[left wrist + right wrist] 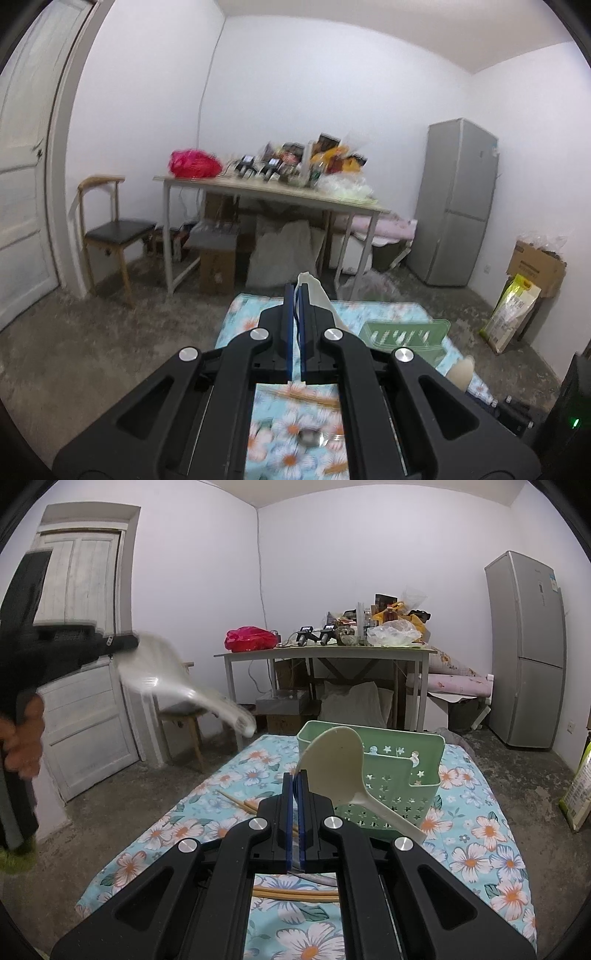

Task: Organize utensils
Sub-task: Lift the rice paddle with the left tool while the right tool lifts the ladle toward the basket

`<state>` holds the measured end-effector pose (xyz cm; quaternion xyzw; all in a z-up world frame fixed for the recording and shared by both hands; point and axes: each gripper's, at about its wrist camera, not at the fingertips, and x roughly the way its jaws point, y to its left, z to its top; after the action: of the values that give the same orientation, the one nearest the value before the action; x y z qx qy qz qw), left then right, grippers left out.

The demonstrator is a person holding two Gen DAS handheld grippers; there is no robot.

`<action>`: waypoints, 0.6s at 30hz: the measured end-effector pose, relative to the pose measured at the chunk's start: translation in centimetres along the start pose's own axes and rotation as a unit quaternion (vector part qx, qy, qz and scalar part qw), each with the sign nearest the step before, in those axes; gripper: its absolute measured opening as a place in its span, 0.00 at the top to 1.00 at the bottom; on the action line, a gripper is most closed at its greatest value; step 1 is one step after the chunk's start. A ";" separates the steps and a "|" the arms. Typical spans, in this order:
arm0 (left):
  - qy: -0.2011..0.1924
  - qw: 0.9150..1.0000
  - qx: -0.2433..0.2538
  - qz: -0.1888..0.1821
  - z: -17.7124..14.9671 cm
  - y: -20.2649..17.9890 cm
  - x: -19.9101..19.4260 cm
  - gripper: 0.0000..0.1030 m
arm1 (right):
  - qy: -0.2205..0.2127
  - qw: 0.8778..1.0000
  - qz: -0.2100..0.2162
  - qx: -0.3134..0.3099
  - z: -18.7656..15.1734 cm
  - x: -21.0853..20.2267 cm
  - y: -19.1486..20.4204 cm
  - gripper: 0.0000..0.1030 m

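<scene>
Floral cloth (240, 314) covered low surface, cluttered table behind. Left wrist view: my left gripper (296, 295) pinched shut on pale spatula (314, 291), raised clear, presumably for carrying to green basket (402, 332); metal spoon (314, 438) lay on cloth below. Right wrist view: my right gripper (295, 781) clamped cream rice paddle (332, 760) by blade edge, handle angled down, just before basket (432, 753); chopsticks (295, 892) waited beneath.

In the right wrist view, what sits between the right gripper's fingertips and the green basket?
Only the cream rice paddle that the right gripper clamps by its edge; its scoop overlaps the green basket in the right wrist view.
</scene>
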<state>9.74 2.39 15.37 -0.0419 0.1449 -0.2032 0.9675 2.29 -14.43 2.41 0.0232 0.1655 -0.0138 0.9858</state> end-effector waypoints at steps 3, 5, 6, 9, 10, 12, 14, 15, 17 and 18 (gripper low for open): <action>-0.026 0.999 0.013 -0.016 1.3 -1.4 0.5 0.99 | 0.001 1.000 -0.001 0.001 -0.1 0.1 0.0 0.98; -0.030 0.999 0.024 -0.026 1.9 -2.5 1.4 0.99 | 0.003 1.000 -0.002 0.000 -0.1 0.3 0.1 0.98; -0.027 0.999 0.027 -0.029 2.1 -3.0 1.8 0.99 | 0.003 1.000 -0.002 0.000 -0.1 0.3 0.0 0.98; -0.015 0.998 0.043 -0.041 2.2 -4.7 3.4 0.99 | 0.004 1.000 -0.005 0.001 -0.1 0.3 -0.1 0.98; -0.012 0.998 0.050 -0.044 2.2 -5.3 3.8 0.99 | 0.004 1.000 -0.006 0.001 -0.2 0.3 -0.2 0.98; -0.007 0.997 0.067 -0.048 2.1 -6.3 4.5 0.99 | 0.006 1.000 -0.009 0.003 -0.3 0.4 -0.4 0.98; -0.004 0.995 0.084 -0.051 2.0 -7.1 5.1 0.99 | 0.008 1.000 -0.011 0.005 -0.3 0.5 -0.7 0.98; -0.002 0.994 0.097 -0.051 1.9 -7.7 5.4 0.99 | 0.008 1.000 -0.011 0.006 -0.3 0.5 -0.8 0.98; 0.001 0.991 0.128 -0.046 1.5 -9.0 6.0 0.99 | 0.008 1.000 -0.011 0.008 -0.4 0.5 -1.0 0.98; 0.002 0.989 0.139 -0.043 1.4 -9.5 6.3 0.99 | 0.009 1.000 -0.011 0.009 -0.4 0.6 -1.0 0.98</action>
<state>12.02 -8.82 16.44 0.0873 0.1155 -0.2626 0.9540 2.67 -15.47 1.79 0.0302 0.1744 -0.0263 0.9839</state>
